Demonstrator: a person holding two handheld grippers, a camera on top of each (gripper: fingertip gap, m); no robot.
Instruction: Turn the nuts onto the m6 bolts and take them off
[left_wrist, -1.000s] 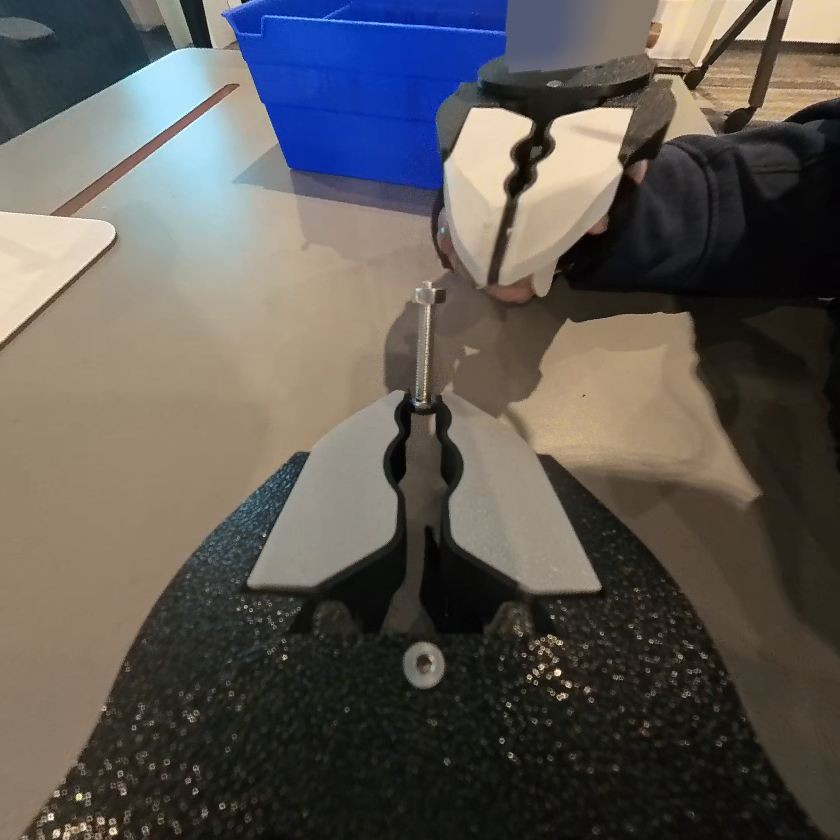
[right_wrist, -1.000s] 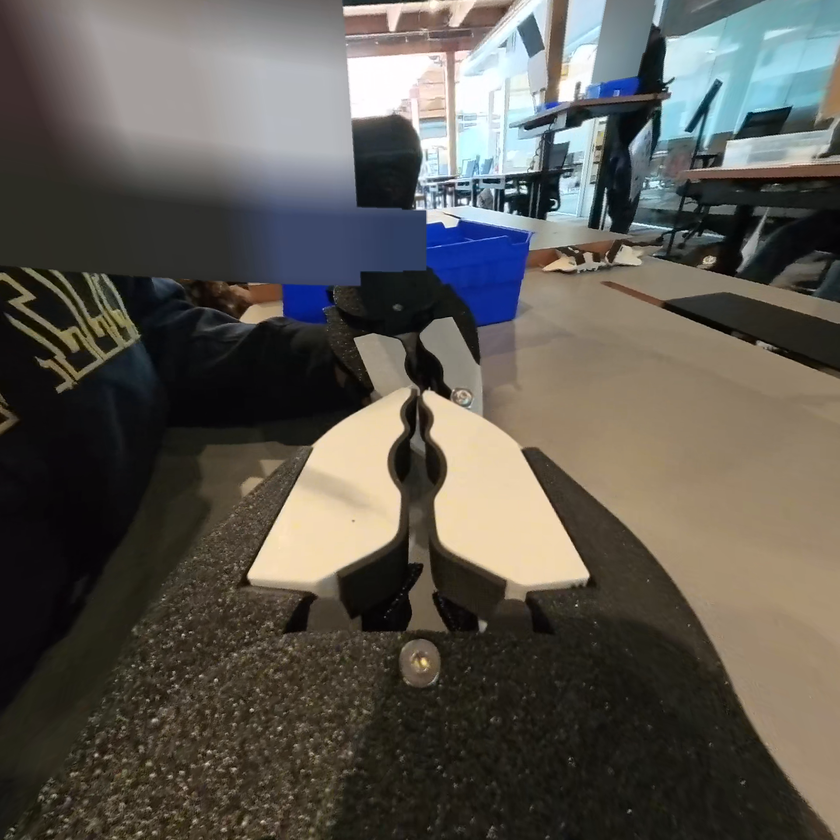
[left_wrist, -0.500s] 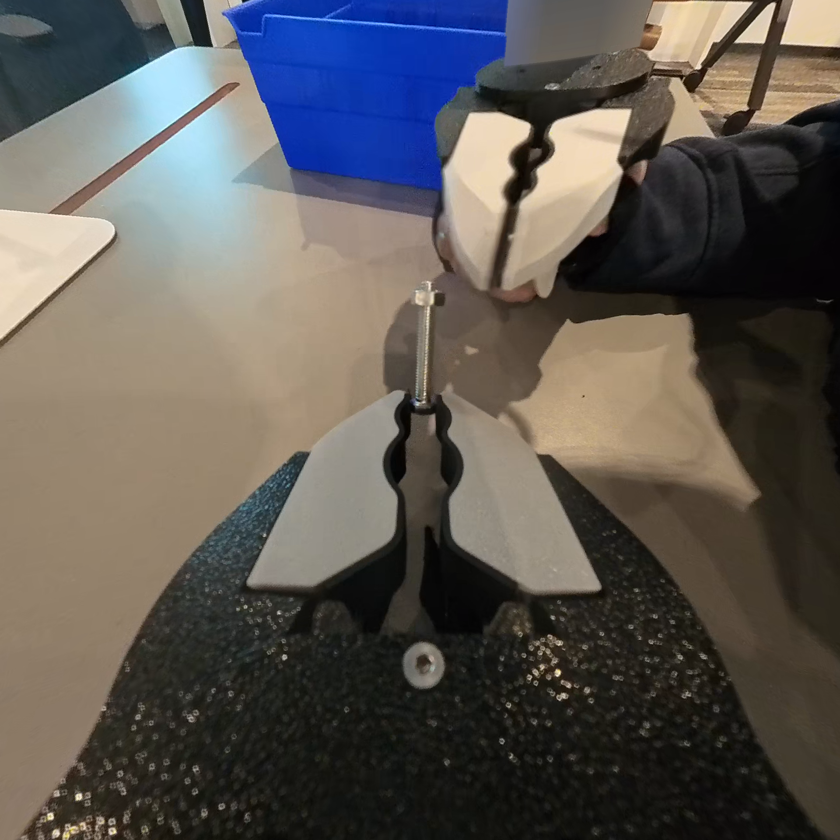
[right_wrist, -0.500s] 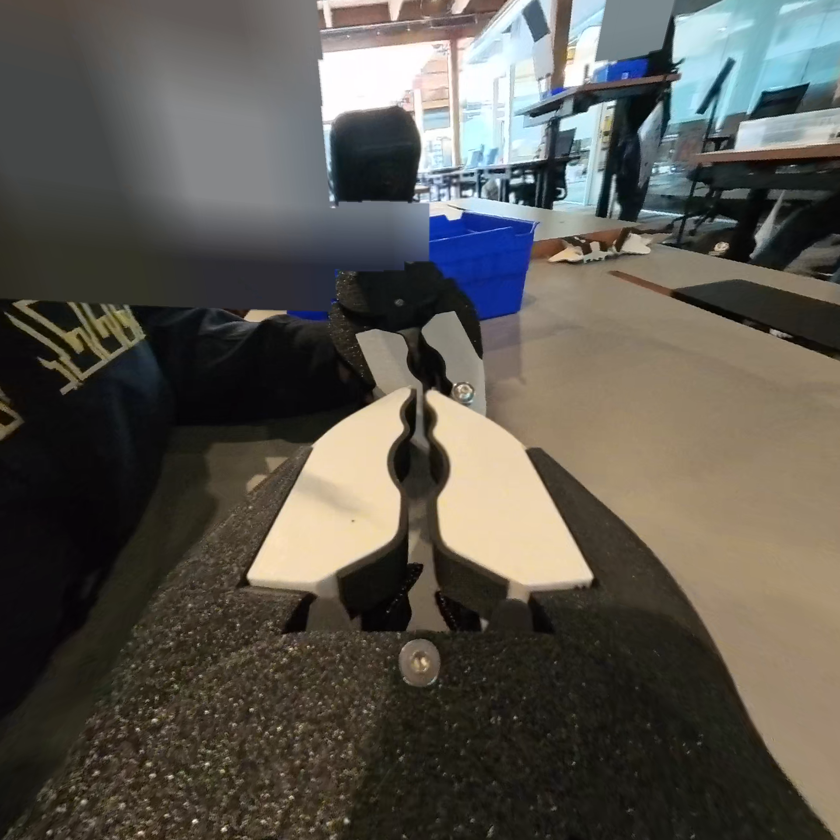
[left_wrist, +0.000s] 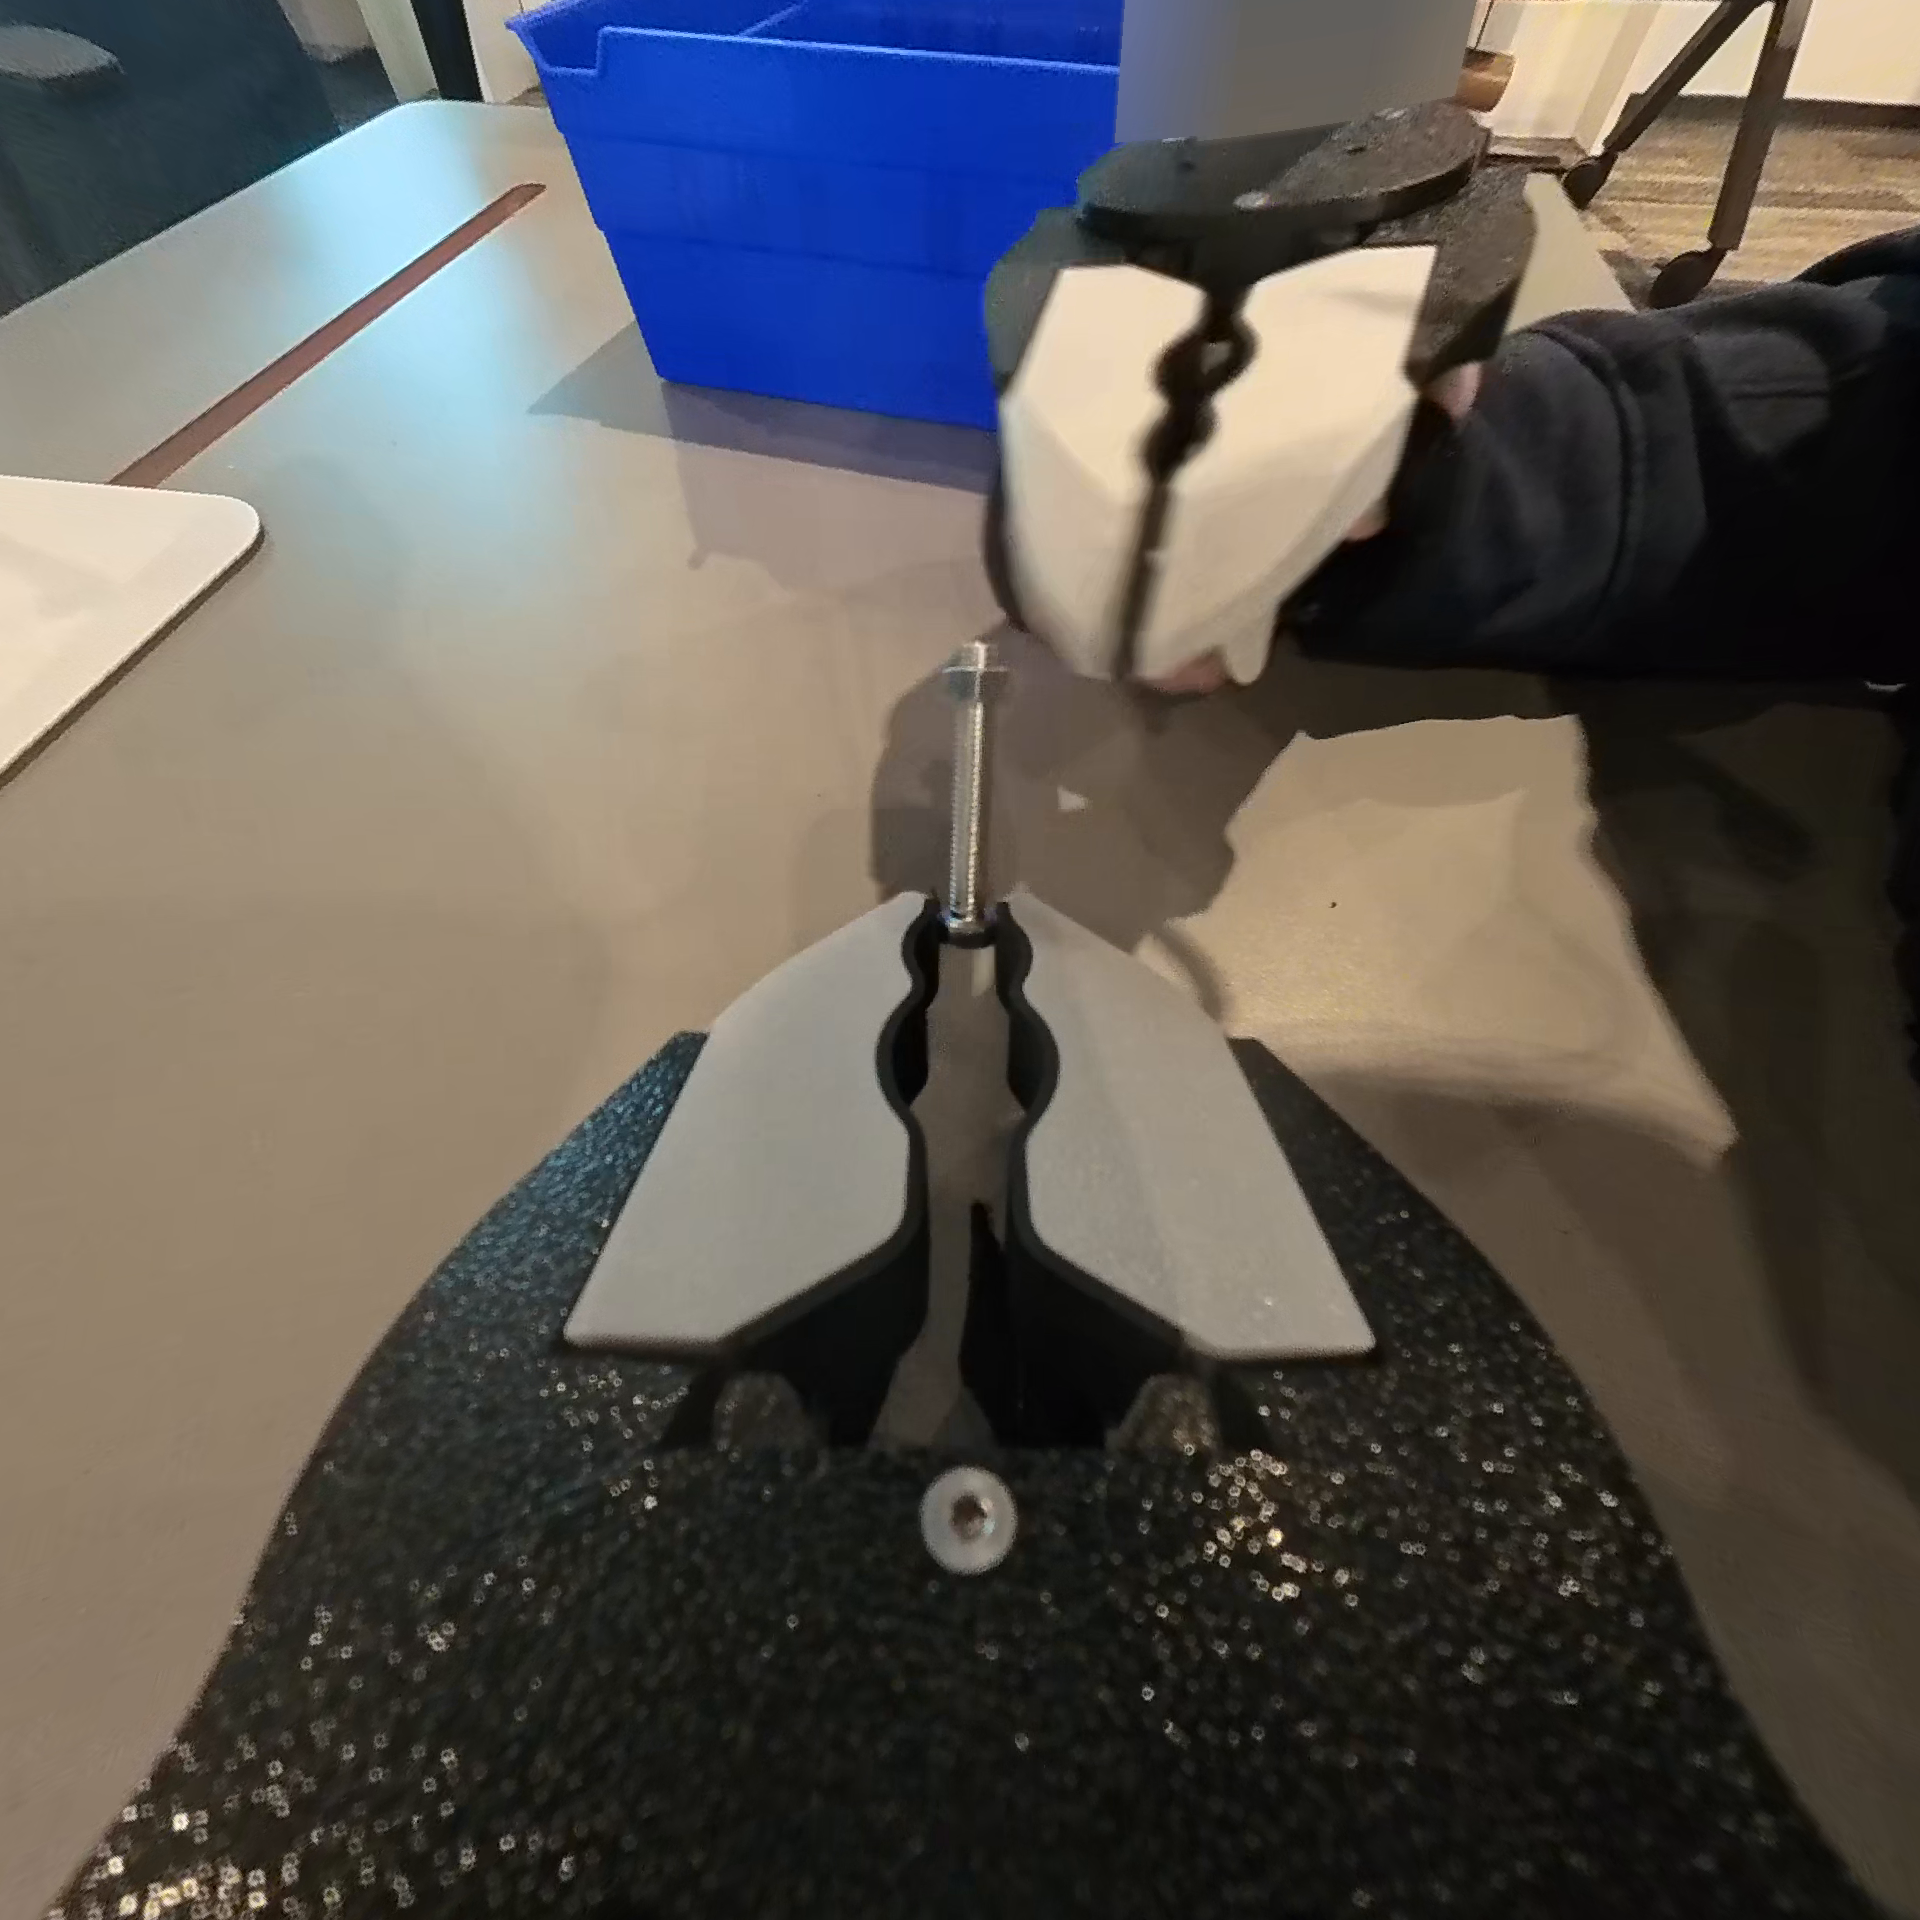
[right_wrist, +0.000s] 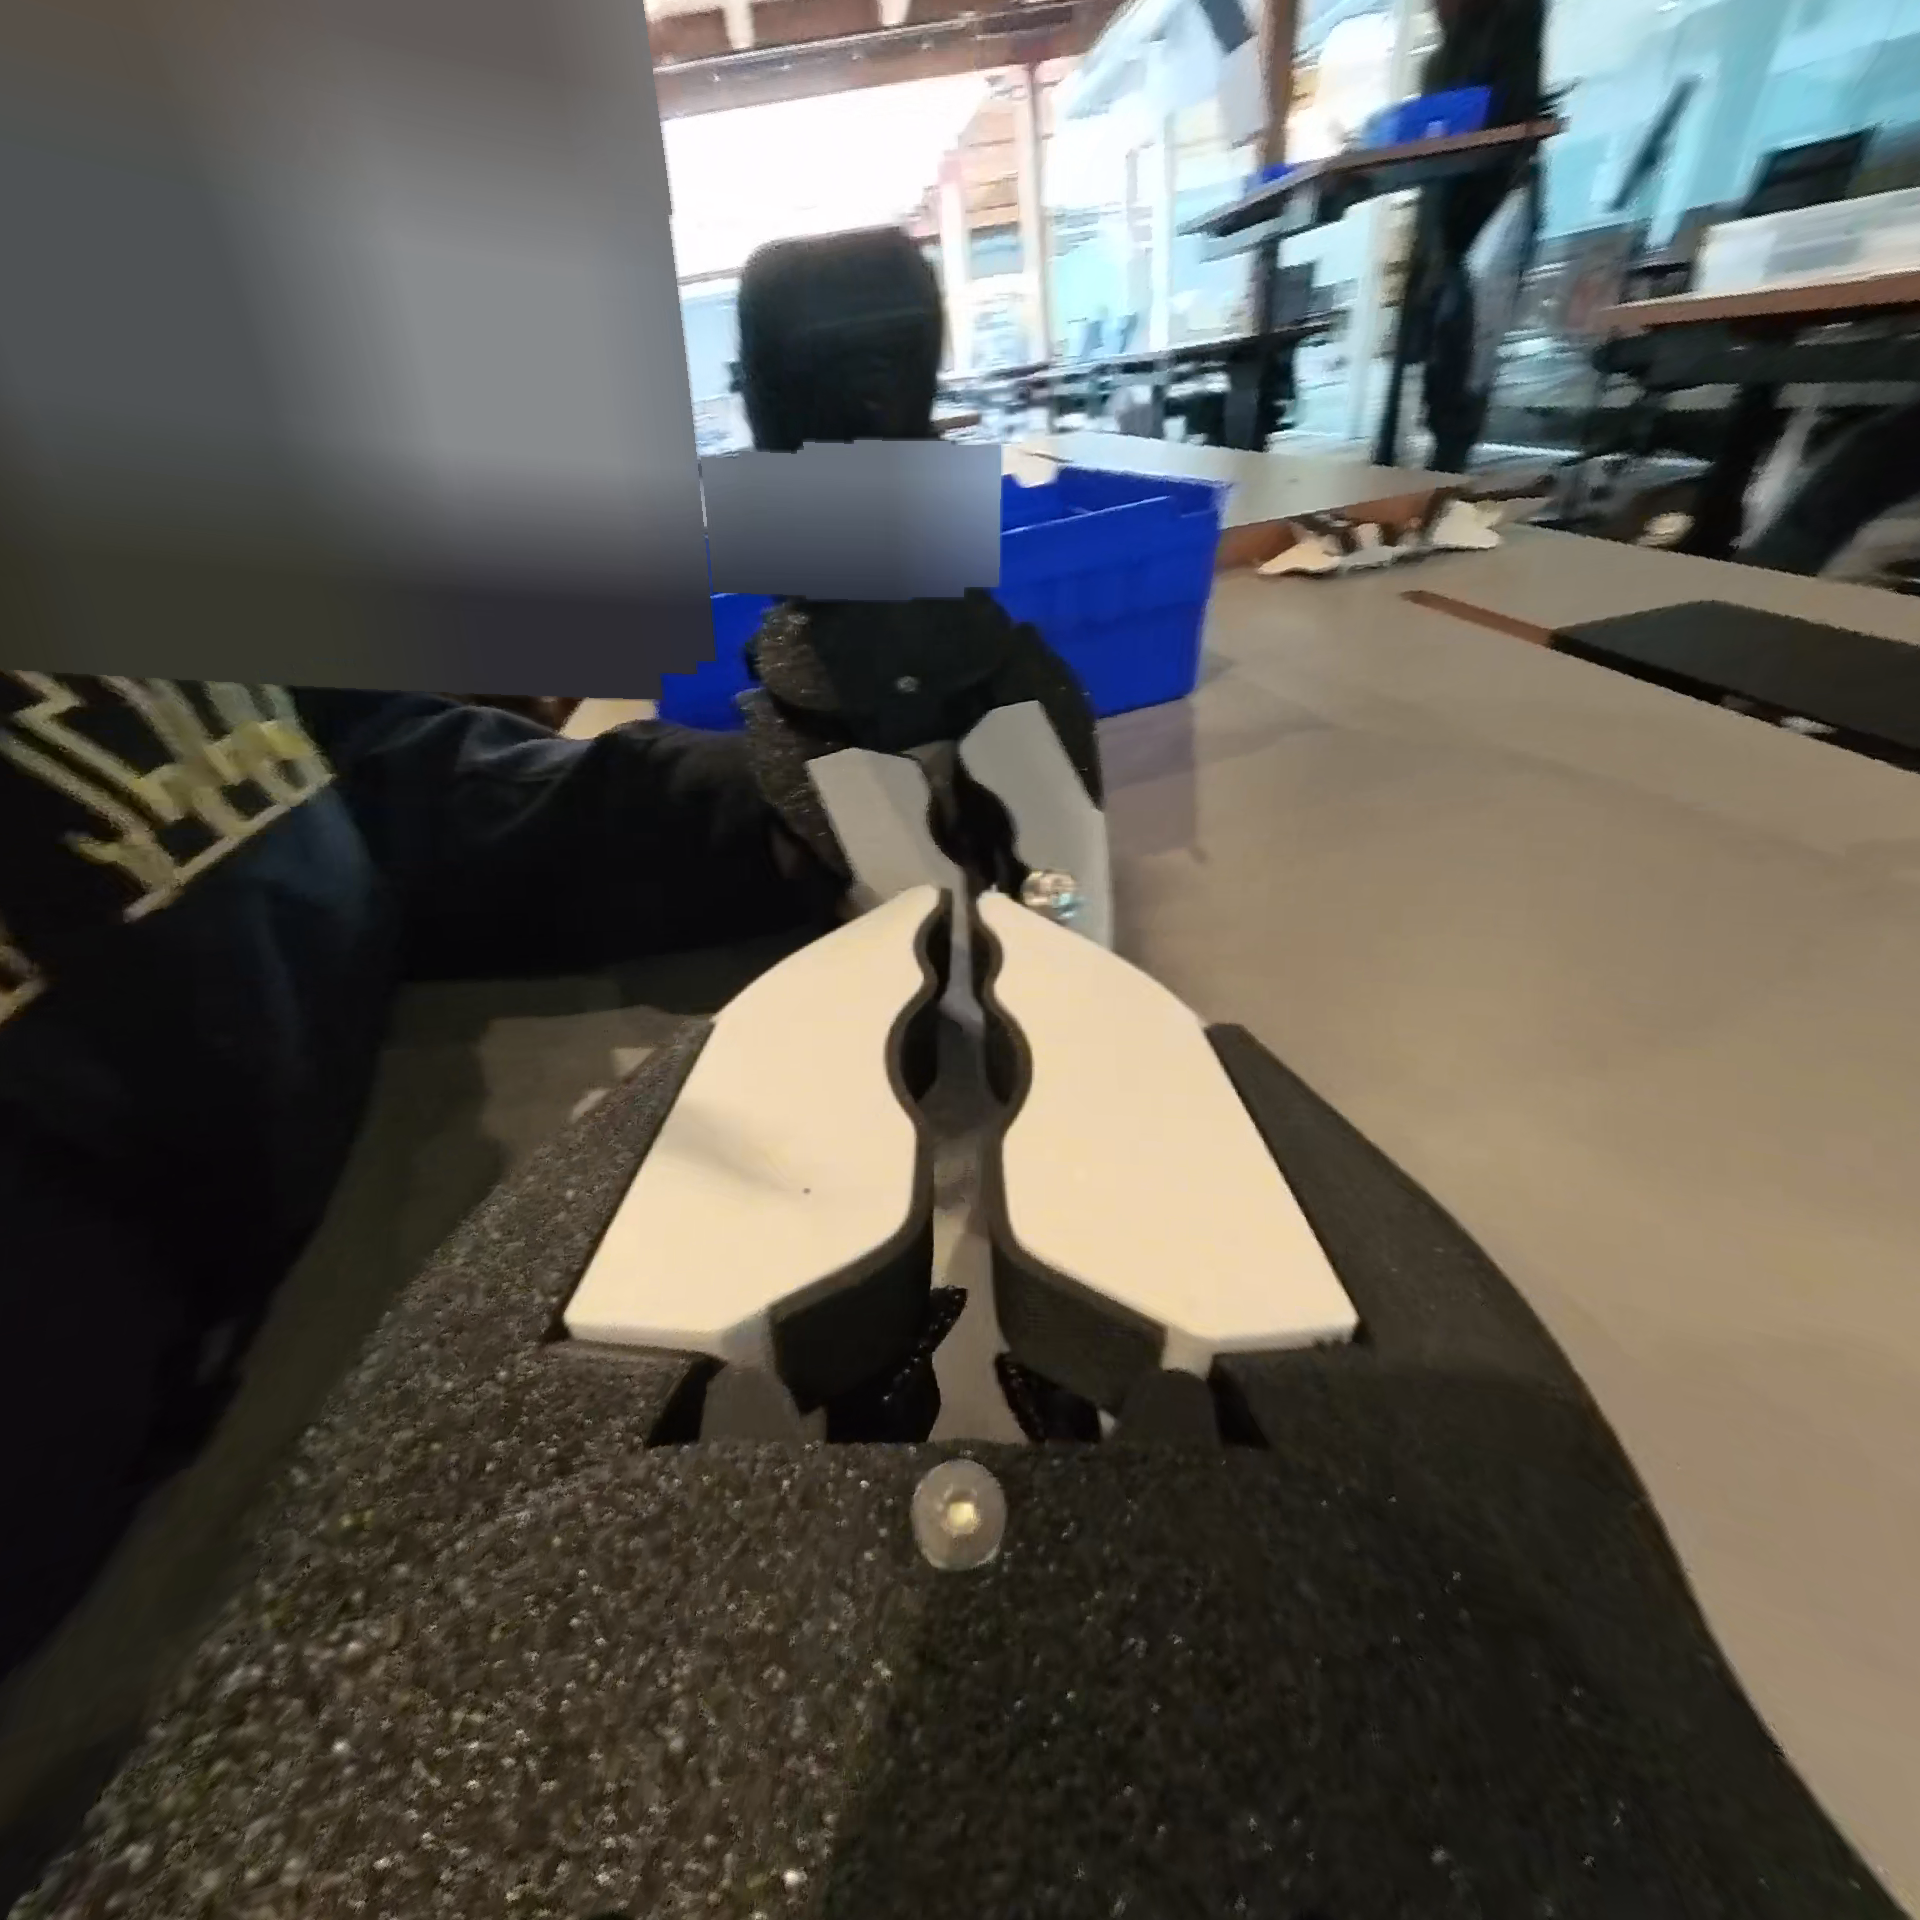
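Observation:
My left gripper is shut on the near end of a long silver M6 bolt, which points straight ahead above the grey table. A nut sits close to the bolt's far end. My right gripper is just right of and beyond that end, tips down, jaws together with nothing seen between them. In the right wrist view my right gripper is shut, and just past its tips is the left gripper with the nut end of the bolt to their right.
A blue bin stands at the back of the table. A white board lies at the left edge. A person's dark sleeve reaches in from the right. A black mat lies far right. Spacing between my two grippers at the tips: around 5 cm.
The right gripper has rolled a little and shows motion blur, staying near the bolt's nut end. The left gripper and bolt have not moved.

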